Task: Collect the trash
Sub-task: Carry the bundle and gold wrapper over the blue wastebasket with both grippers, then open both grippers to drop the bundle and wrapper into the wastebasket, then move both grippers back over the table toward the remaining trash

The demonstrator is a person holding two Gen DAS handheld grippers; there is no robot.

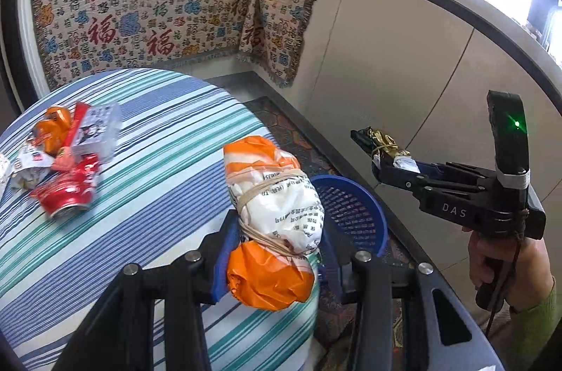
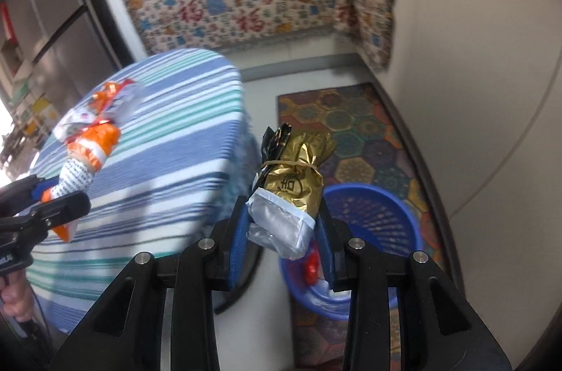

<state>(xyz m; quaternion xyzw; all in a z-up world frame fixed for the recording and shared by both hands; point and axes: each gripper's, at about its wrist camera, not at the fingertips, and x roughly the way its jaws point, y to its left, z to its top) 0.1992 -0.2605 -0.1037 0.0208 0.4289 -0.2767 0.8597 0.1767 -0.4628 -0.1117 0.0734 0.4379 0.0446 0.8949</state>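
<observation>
The left gripper (image 1: 272, 262) has its fingers closed on an orange and white wrapper bundle (image 1: 275, 213), bound with rubber bands and held above the edge of the striped bench (image 1: 140, 188). The right gripper (image 2: 282, 230) has its fingers closed on a gold foil packet (image 2: 298, 185), also banded, with its silver end pinched between the blue pads. The packet hangs over the floor, just above the near rim of the blue basket (image 2: 383, 213), which stands on the patterned rug (image 2: 354, 125) beside the bench.

The risks, as I judge them: both bundles are soft and crinkly, so either could slip if the grip eases before it is over the basket mouth. The gold packet sits close to the rim, and a release here could bounce it onto the rug. The left bundle is not over the basket at all, so it would land on the bench or floor. With 2 grippers heading for 1 opening, they could also knock each other. More trash, including a crushed red can (image 1: 66, 192), waits on the bench.
</observation>
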